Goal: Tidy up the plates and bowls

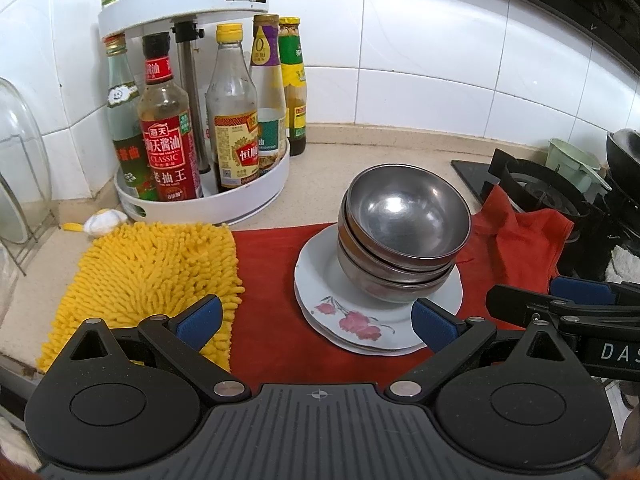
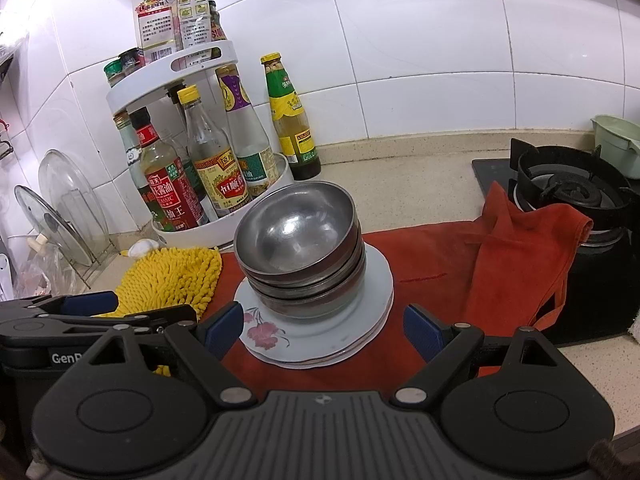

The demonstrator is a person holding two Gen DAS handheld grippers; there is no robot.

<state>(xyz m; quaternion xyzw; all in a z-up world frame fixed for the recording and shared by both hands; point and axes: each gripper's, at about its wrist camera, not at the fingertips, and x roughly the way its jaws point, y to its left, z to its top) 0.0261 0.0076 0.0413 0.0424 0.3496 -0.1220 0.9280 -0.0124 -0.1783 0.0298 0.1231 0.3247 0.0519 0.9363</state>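
We list a stack of steel bowls, nested one inside another, standing on a stack of white plates; the top plate carries a pink flower print at its near edge. The bowls sit toward the plates' far side. Bowls and plates rest on a red cloth spread over the beige surface.

In the left wrist view the plates lie at about 1 o'clock from our left gripper, whose blue-padded fingers are spread wide with nothing between them; its right pad is just beside the plate rim. In the right wrist view the right gripper is likewise released and empty, its fingers standing to either side of the plates' near edge, with the bowls at 12 o'clock.

Other items: a yellow chenille mitt at 10 o'clock from the plates, overlapping the cloth's left edge; a white two-tier turntable rack of sauce bottles at 11 o'clock, against the tiled wall; a black gas burner at 3 o'clock, with the cloth's bunched end draped against it.
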